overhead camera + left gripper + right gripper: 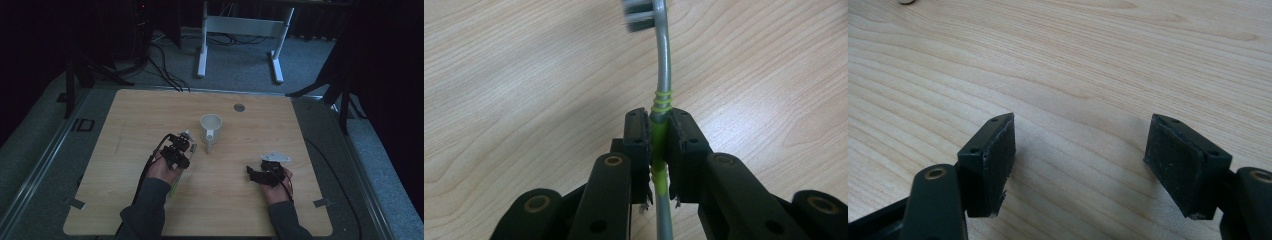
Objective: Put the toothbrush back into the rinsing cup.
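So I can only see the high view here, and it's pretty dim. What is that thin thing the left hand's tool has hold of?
Observer: A toothbrush, grey with a lime-green grip section; the left gripper has its jaws clamped on that green part.
Operator: Which way does the brush end point?
Observer: Away from the hand, out past the jaw tips; the bristles sit at the far end, above the wooden table.
Operator: And the other tool, is it holding anything?
Observer: No. The right gripper has its jaws wide apart, with bare wood between them.
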### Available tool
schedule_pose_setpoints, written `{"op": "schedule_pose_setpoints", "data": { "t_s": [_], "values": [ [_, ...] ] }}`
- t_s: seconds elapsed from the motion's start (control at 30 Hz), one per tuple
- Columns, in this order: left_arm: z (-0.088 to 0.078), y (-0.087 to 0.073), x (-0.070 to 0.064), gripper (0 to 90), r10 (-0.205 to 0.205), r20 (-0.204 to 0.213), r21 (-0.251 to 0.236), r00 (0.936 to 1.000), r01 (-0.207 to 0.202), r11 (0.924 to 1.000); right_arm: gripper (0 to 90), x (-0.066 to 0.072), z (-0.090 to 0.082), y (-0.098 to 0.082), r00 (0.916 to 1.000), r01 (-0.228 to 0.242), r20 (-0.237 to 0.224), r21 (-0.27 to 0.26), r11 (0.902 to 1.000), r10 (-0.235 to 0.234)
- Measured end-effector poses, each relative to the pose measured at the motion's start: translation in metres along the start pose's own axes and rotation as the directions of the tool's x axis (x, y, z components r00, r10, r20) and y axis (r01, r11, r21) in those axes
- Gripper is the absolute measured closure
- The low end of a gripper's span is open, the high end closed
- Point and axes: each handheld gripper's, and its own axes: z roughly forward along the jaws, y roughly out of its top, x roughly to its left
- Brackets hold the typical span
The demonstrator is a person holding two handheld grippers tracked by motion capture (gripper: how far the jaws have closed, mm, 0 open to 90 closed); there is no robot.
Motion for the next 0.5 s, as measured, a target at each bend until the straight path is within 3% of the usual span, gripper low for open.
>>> {"op": "schedule_pose_setpoints", "data": {
  "t_s": [0.5],
  "values": [
    [-0.0063, -0.0015, 0.0042, 80.2, -0.011, -0.02, -0.07, 0.9997, 0.01, 0.9975, 28.0, 0.0001, 0.0, 0.0, 1.0, -0.001, 0.0, 0.0, 1.0, 0.001]
  ]
}}
